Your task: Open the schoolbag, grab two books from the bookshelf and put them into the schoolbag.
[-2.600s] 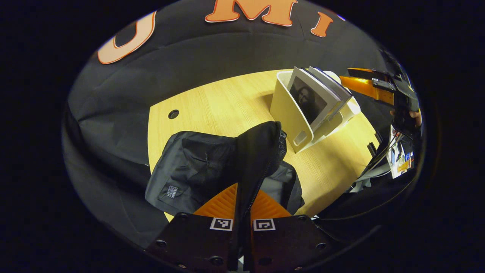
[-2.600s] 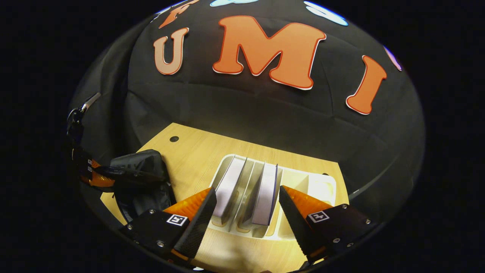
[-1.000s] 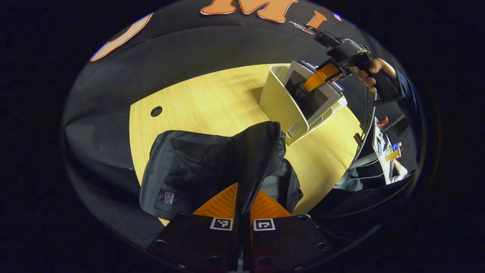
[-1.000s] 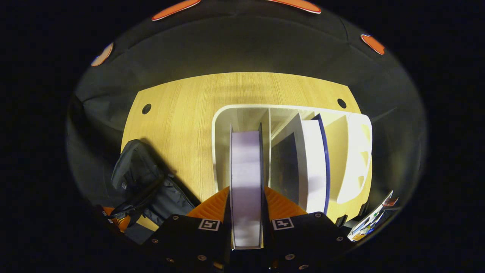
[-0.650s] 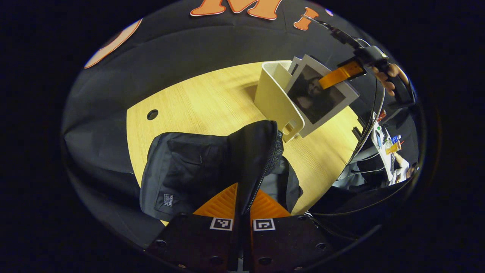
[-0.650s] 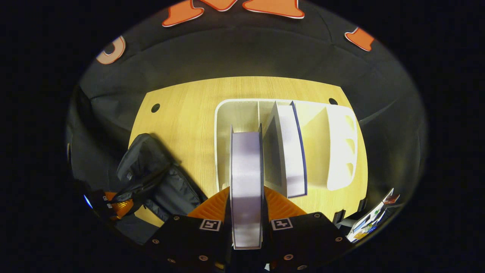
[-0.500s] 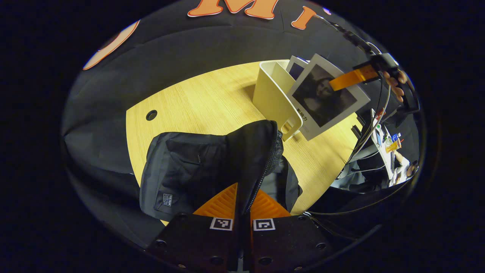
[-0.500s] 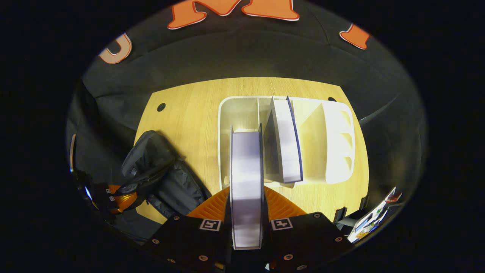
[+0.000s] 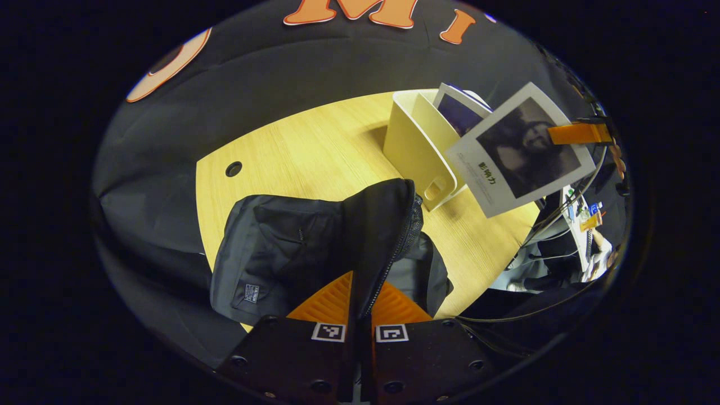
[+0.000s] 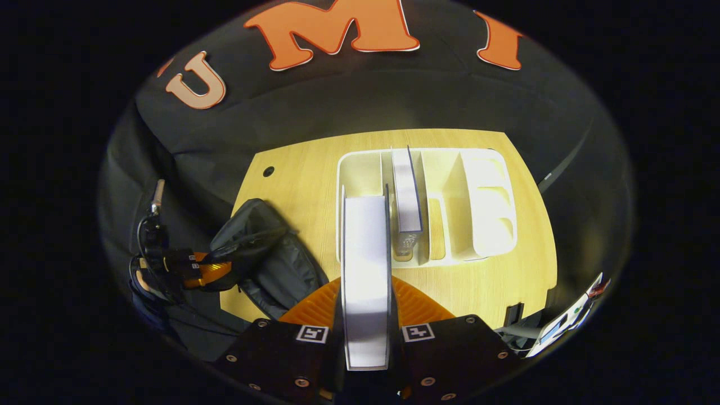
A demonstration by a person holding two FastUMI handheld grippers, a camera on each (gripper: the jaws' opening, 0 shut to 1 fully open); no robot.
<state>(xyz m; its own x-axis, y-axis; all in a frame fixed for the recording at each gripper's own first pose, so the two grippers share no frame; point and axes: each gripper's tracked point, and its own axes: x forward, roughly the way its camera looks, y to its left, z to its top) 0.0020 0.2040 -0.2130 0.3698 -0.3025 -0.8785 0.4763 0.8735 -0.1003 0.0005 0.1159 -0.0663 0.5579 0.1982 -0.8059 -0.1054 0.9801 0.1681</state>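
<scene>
In the left gripper view, the left gripper (image 9: 360,306) sits at the bottom centre, its two fingers pressed together on a raised flap of the black schoolbag (image 9: 292,253). The flap stands up along a zipper edge and hides the bag's opening, so how far the bag gapes is hard to judge. The bag lies at the lower left of the wooden table (image 9: 315,152), partly over the table's near edge. A small round hole in the tabletop shows at left, with bare wood stretching from it to the cream bookshelf (image 9: 419,152) at upper right of centre. One book (image 9: 458,109) stands in the bookshelf, mostly hidden by its wall. Further right, the lifted book (image 9: 520,149) hangs in the air clear of the bookshelf, its dark portrait cover facing the camera; the right gripper (image 9: 579,133) pinches its far edge, and the hand behind it is cut off at the frame's rim. Black cloth walls close in behind the table

In the right gripper view, the left gripper (image 10: 205,273) appears at the left edge, holding up the schoolbag (image 10: 270,259). At bottom centre the right gripper (image 10: 365,332) clamps the lifted book (image 10: 365,270) edge-on, which hides part of the bookshelf (image 10: 484,202). The remaining book (image 10: 406,191) stands upright in a middle slot; the slots to its right look empty, and open wood borders the bookshelf on the near side. Clutter at lower right is too small to identify
</scene>
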